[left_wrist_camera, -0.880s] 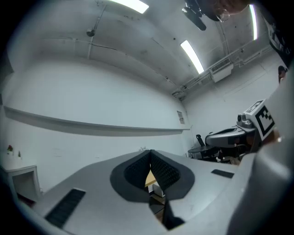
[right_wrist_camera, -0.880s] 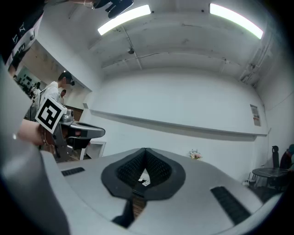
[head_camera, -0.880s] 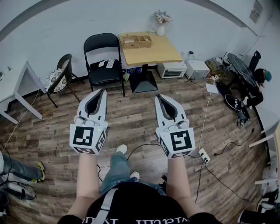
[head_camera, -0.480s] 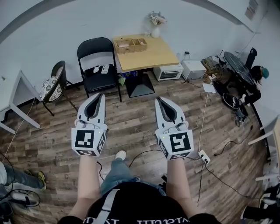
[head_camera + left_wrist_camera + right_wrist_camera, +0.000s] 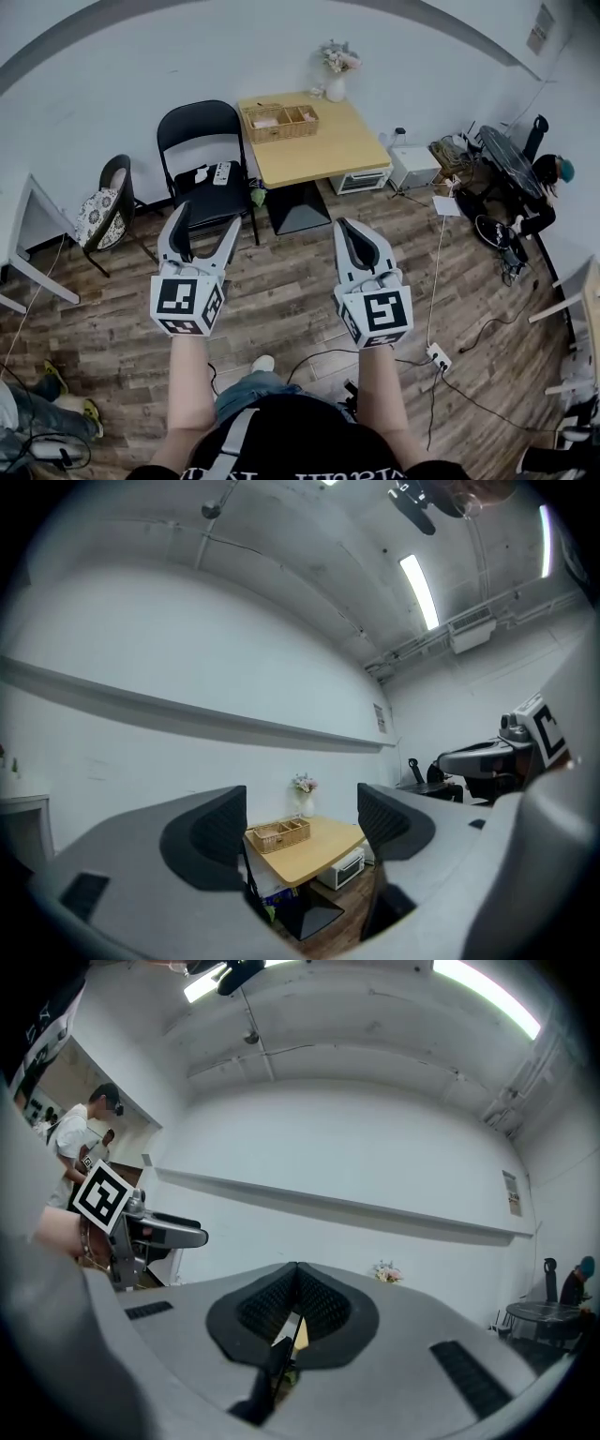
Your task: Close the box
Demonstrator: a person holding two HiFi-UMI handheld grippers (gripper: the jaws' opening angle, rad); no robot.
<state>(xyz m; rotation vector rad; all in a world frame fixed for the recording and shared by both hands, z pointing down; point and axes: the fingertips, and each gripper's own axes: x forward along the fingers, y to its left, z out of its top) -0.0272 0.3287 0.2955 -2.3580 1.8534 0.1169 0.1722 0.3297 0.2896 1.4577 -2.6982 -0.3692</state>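
While the person stands on a wood-plank floor point(image 5: 291, 258), both forearms extend forward, each hand carrying one pair of tongs. Left tongs point(image 5: 207, 220): jaws spread wide, nothing between them; the left gripper view looks through the gap at distant furniture. Right tongs point(image 5: 343, 228): jaws pressed together, holding nothing. Both are held over the floor, well short of the tabletop point(image 5: 328, 142). Beyond the left tongs stands a black folding chair point(image 5: 197, 117) with small white items on its seat; left of it, a second chair point(image 5: 119, 173) bears a patterned cushion point(image 5: 94, 214). Beyond the right tongs, the square wooden tabletop rests on a black pedestal. The box point(image 5: 280, 120), wicker, top open and inner compartments showing, lies near the tabletop's far left corner, untouched. A vase of flowers point(image 5: 336, 84) stands at the far edge, just right of the box, against the white wall point(image 5: 141, 66)
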